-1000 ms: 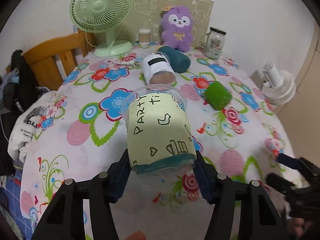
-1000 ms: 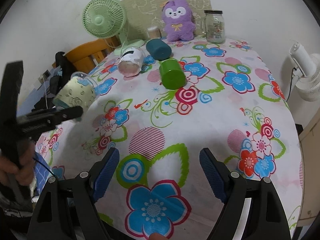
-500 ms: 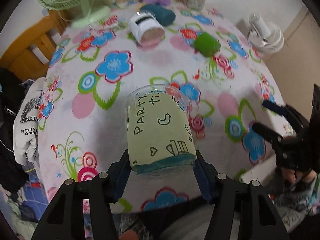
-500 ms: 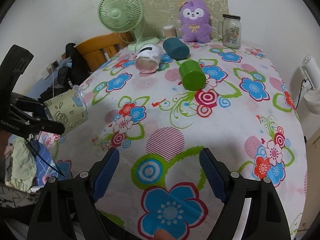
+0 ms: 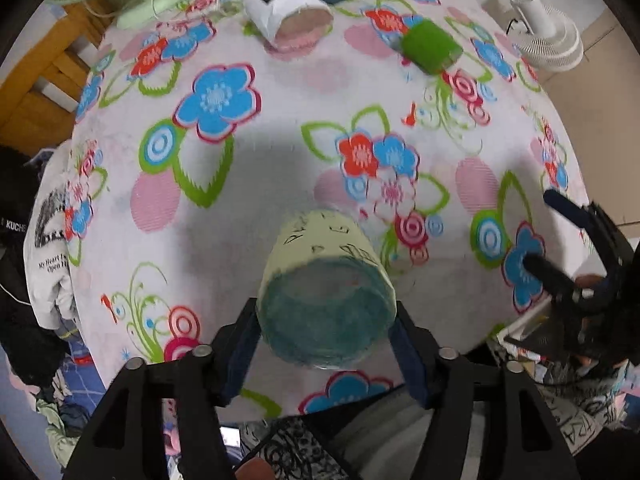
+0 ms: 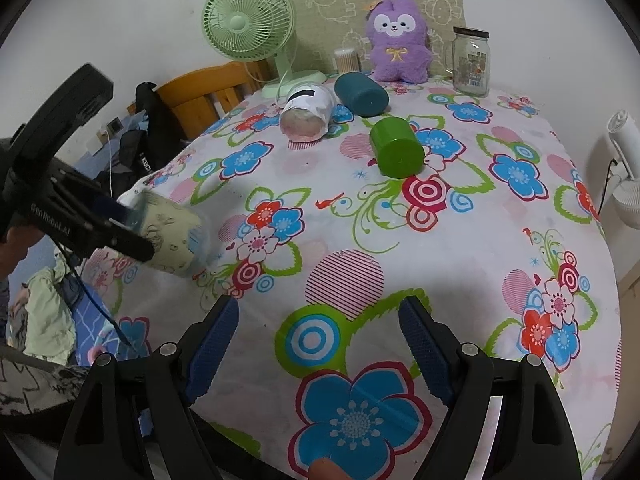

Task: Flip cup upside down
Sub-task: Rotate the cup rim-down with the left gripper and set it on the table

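Observation:
My left gripper (image 5: 324, 332) is shut on a clear plastic cup (image 5: 325, 284) with a pale green printed sleeve. The cup is tipped mouth-down toward the flowered tablecloth (image 5: 280, 132), and its teal-tinted base faces the camera. In the right wrist view the same cup (image 6: 172, 240) hangs tilted over the table's left edge, held by the left gripper (image 6: 116, 232). My right gripper (image 6: 318, 340) is open and empty above the table's near edge. It also shows at the right in the left wrist view (image 5: 556, 236).
Three cups lie on their sides toward the back: white (image 6: 306, 114), dark teal (image 6: 360, 94), green (image 6: 396, 146). A green fan (image 6: 250, 26), purple plush (image 6: 398, 40) and glass jar (image 6: 471, 60) stand at the far edge. A wooden chair (image 6: 200, 100) is left, a white fan (image 6: 624, 168) right.
The left gripper has pitched downward with the cup, so the cup's mouth now points at the table and its base faces the camera. The right gripper has stayed open and nearly still.

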`<state>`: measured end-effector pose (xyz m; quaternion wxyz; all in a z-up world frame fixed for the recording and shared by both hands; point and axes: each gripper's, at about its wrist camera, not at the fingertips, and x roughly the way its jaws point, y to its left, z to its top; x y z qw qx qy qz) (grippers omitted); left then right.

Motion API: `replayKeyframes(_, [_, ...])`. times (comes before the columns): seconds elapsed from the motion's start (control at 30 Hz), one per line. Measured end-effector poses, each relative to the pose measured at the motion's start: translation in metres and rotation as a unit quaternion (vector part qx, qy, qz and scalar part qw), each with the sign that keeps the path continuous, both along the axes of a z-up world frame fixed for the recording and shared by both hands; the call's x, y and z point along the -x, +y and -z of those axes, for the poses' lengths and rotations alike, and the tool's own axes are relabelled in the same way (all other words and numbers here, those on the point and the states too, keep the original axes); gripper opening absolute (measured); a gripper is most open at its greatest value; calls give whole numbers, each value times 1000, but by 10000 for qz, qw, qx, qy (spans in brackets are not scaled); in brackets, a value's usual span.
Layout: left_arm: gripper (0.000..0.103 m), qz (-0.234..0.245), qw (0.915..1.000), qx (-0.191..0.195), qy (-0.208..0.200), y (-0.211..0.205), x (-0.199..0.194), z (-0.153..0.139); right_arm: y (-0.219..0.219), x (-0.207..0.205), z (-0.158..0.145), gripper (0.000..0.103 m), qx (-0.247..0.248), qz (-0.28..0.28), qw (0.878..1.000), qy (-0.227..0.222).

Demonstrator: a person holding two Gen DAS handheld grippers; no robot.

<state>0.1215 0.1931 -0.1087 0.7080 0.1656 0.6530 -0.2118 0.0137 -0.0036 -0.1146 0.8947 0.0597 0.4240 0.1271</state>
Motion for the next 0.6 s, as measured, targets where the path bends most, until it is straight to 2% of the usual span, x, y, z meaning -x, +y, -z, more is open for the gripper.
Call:
replayKeyframes(0.2, [88, 138, 9997, 79, -184, -6, 2, -5, 1, -1, 0, 84, -15, 10, 10000, 25])
replayKeyframes(0.6, [94, -101, 9987, 235, -432, 6, 7, -12, 28, -13, -14, 84, 211, -165, 9996, -126])
